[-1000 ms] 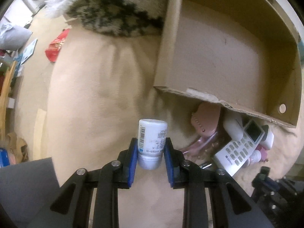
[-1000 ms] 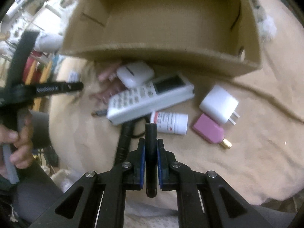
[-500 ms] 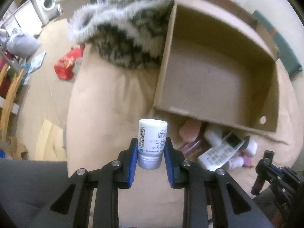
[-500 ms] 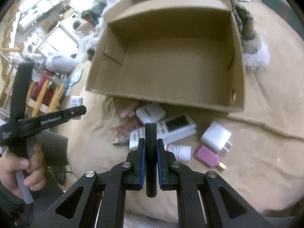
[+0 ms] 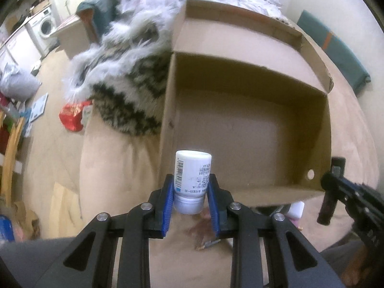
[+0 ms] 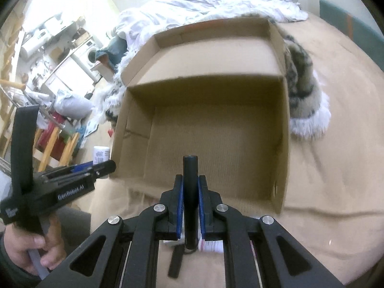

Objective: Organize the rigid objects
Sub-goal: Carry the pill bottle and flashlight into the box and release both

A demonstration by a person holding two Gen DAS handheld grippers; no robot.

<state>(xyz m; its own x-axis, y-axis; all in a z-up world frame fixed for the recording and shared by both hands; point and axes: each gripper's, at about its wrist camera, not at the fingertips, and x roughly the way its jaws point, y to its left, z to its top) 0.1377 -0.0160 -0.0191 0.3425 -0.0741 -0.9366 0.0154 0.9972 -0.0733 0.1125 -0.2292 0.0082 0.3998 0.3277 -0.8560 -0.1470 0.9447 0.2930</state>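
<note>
Left tool (image 5: pixel 191 193): blue pads clamped on a small white bottle (image 5: pixel 192 180), gripped around its lower body and cap end. The bottle points away from the camera, barcode label facing left. It is held in the air in front of the near left corner of the cardboard box (image 5: pixel 247 124).

Right tool (image 6: pixel 190 200): pads closed tight on a slim black cylinder (image 6: pixel 190 192), which stands up between them and extends below the pads. It is held in front of the box's near wall, roughly at its middle.

Cardboard box: open-topped, nothing seen inside, resting on a tan bed cover (image 6: pixel 336 168). One flap stands up on the far side. A round hole shows near the right end of its near wall.

A furry black-and-white throw (image 5: pixel 124 76) lies against the box's left wall in the left wrist view. A white crumpled duvet (image 6: pixel 211 4) lies beyond the box.

Partly hidden below the right tool, on the bed cover: a white tube with pink print (image 6: pixel 211 246) and a flat black item (image 6: pixel 175 261).

A person's hand (image 6: pixel 31 249) grips the left tool's handle.
</note>
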